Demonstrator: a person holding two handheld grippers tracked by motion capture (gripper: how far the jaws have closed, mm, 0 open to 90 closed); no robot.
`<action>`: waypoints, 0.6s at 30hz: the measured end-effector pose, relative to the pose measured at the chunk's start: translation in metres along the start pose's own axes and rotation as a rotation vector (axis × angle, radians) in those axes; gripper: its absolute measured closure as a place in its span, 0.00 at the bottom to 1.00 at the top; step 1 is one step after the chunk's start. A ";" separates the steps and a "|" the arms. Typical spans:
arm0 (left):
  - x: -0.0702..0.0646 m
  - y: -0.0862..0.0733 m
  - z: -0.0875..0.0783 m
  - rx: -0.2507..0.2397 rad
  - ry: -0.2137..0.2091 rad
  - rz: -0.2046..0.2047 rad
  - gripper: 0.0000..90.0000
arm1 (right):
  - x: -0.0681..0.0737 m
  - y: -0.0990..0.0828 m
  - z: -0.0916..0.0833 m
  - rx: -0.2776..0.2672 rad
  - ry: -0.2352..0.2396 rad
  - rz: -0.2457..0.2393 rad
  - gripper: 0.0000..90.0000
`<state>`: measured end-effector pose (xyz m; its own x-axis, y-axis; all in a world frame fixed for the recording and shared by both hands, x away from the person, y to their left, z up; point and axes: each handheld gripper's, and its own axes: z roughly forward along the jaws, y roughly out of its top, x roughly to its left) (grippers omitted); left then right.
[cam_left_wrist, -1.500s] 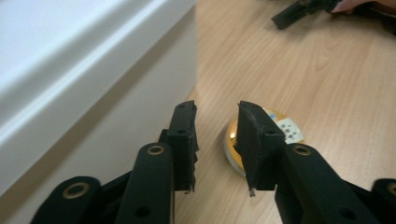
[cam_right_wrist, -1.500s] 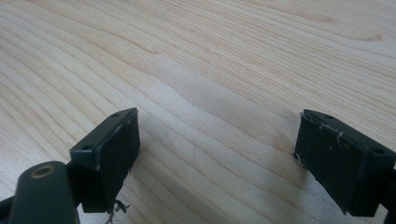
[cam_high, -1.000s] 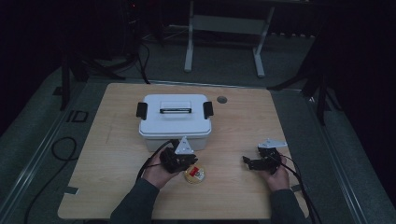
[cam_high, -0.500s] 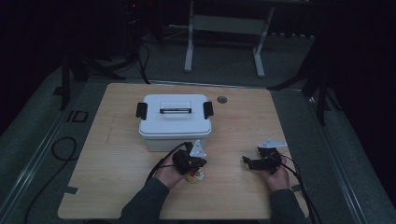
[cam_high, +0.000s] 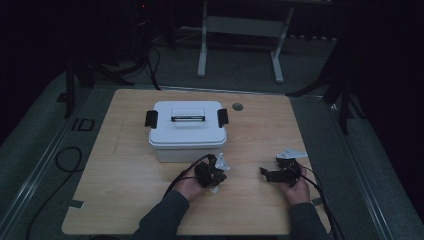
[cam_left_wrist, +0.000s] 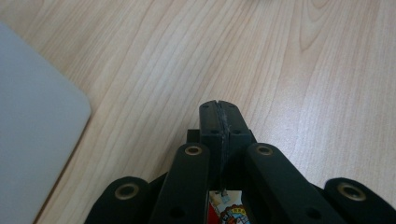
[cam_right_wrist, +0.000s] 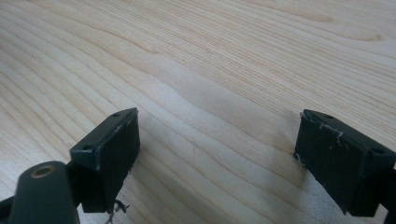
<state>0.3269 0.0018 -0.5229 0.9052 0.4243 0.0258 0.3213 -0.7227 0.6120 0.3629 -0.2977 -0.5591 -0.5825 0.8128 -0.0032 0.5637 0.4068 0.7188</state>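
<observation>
A white lidded box (cam_high: 186, 131) with black side latches stands mid-table; its pale corner (cam_left_wrist: 32, 116) shows at the left of the left gripper view. My left gripper (cam_high: 212, 181) sits just in front of the box's right corner, tilted down over a small round red-and-yellow printed item (cam_high: 214, 191). In the left gripper view my jaws (cam_left_wrist: 218, 112) are pressed together over bare wood, and the printed item (cam_left_wrist: 229, 213) shows below, between the linkage arms. My right gripper (cam_high: 267, 175) rests low at the front right, its jaws (cam_right_wrist: 219, 154) wide apart over bare table.
The wooden table (cam_high: 125, 190) has a round grommet hole (cam_high: 237, 106) behind the box. Black cables trail from both grippers toward the front edge. A white metal stand (cam_high: 240, 25) is on the floor beyond the table.
My left hand has moved right and down, so the gripper now sits over the small round item that lay beside it. The right hand has not moved.
</observation>
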 end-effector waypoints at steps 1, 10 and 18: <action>0.000 -0.001 0.001 0.000 -0.003 -0.006 1.00 | 0.000 0.000 0.000 0.000 0.000 0.000 0.15; -0.002 -0.010 -0.002 0.002 -0.028 -0.015 1.00 | 0.000 0.000 0.000 0.000 0.000 0.000 0.15; -0.004 -0.020 -0.009 0.011 -0.029 -0.026 1.00 | 0.000 0.000 0.000 0.000 0.000 0.001 0.15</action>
<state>0.3143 0.0199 -0.5281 0.9042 0.4269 -0.0131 0.3476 -0.7178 0.6032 0.3629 -0.2976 -0.5591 -0.5821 0.8131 -0.0028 0.5641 0.4063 0.7188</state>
